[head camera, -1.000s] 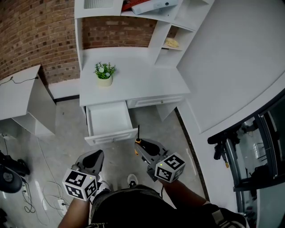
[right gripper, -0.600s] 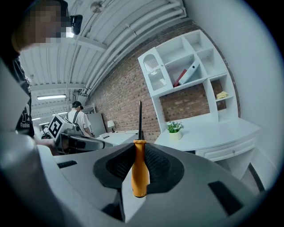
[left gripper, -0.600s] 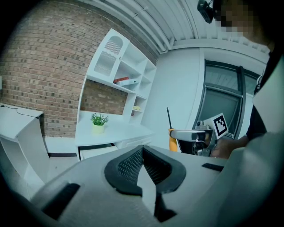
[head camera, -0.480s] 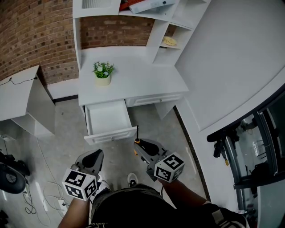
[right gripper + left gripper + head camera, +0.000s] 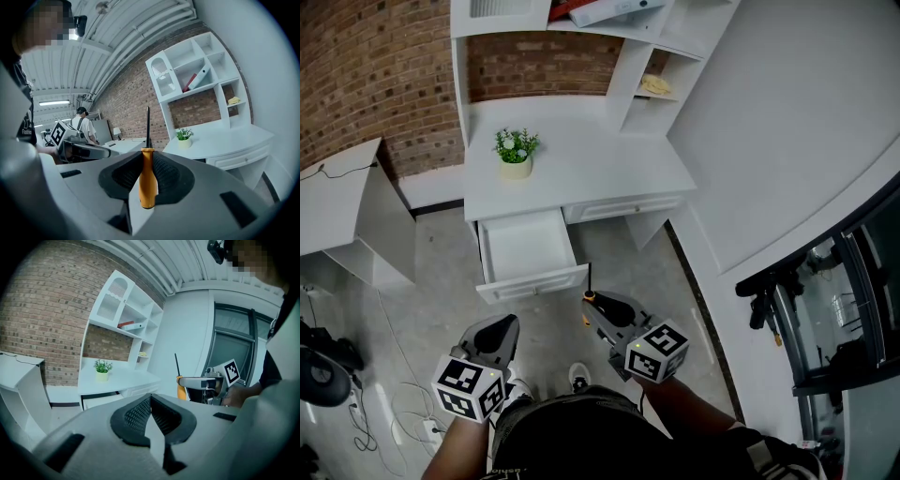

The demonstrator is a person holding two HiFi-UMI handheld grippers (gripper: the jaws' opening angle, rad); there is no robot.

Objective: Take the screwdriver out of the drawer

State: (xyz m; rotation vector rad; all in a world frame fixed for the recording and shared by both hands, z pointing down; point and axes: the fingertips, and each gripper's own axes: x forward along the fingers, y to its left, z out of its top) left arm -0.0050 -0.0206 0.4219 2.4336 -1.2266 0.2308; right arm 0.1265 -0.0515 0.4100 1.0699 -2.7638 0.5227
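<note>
My right gripper (image 5: 596, 303) sits at lower centre of the head view. Its jaws are clamped on the orange handle of the screwdriver (image 5: 590, 296), and the black shaft stands up above them. My left gripper (image 5: 501, 325) sits at lower left with its jaws pressed together. Both hang over the floor, in front of the drawer (image 5: 534, 282). The drawer stands pulled out of the white desk (image 5: 591, 173), so the screwdriver is outside it. A potted plant (image 5: 516, 152) stands on the desktop. Shelves (image 5: 661, 52) rise at the top, against the brick wall (image 5: 356, 84).
</note>
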